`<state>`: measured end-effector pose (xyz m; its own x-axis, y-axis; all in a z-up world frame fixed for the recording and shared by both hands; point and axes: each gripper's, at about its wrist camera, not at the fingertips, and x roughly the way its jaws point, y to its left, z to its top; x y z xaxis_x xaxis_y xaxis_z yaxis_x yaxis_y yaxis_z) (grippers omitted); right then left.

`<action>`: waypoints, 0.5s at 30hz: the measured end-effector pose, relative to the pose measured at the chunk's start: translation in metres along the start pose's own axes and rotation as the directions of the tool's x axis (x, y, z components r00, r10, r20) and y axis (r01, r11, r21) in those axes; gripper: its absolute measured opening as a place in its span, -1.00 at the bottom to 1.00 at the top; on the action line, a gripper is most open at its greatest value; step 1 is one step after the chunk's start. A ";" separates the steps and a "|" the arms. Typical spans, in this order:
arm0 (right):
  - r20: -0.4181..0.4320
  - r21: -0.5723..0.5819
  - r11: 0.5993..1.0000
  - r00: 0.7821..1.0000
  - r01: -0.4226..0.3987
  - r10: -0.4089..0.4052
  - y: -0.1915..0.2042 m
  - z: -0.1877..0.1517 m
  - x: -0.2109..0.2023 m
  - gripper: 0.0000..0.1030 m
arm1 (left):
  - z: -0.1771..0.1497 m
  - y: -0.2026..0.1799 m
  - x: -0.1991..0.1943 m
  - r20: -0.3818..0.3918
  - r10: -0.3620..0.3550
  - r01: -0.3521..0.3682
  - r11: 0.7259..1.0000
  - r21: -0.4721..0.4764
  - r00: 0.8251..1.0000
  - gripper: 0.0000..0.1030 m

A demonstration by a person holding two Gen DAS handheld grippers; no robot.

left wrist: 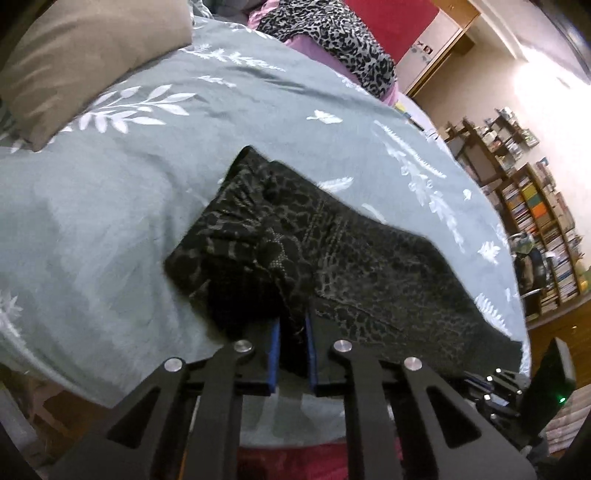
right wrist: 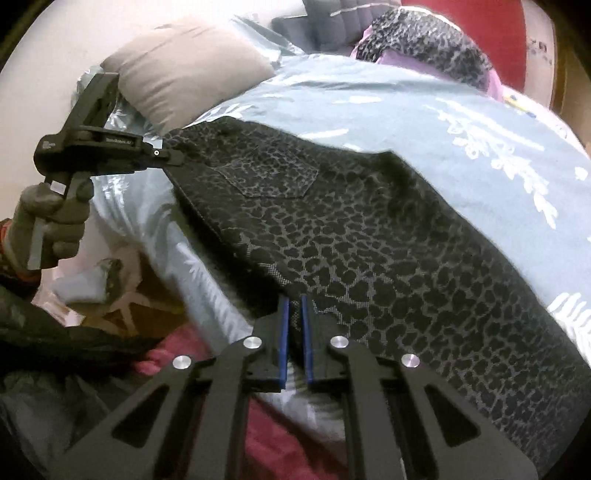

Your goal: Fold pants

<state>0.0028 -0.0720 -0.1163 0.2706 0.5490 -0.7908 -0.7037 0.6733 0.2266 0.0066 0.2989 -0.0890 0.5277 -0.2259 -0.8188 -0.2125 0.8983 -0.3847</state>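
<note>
Here, the leopard-print pants point(right wrist: 351, 236) lie on a bed under a grey-green leaf-print cover point(left wrist: 110, 192), spread along its near edge. Left tongs point(left wrist: 293, 325): blue pads closed on a bunched fold at the waistband end, cloth filling the gap. Right tongs point(right wrist: 294, 306): pads pinched on the near edge of the leg fabric, further along the garment. In the right wrist view the left tongs point(right wrist: 173, 157) meet the waistband corner, held by a gloved hand point(right wrist: 51, 225).

Hidden: the far leg runs out of frame at right in both views; fingertips of both tongs are buried in cloth. Motion blur softens the print.

Edges: the bed's near edge drops just below both tongs. Bare cover lies beyond the pants, up to a tan pillow point(left wrist: 92, 55) and a leopard blanket point(left wrist: 332, 33).
</note>
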 end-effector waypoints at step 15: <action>0.120 0.353 0.936 0.991 0.013 -0.059 -0.088 -0.016 -0.042 0.02 | -0.002 -0.005 -0.043 0.168 0.125 -0.137 0.989 0.061 0.978 -0.06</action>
<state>0.0423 -0.1621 -0.1122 0.3880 0.5638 -0.7291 -0.4233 0.8117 0.4025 -0.0164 0.3039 -0.0527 0.6275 -0.0450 -0.7773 -0.2324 0.9420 -0.2422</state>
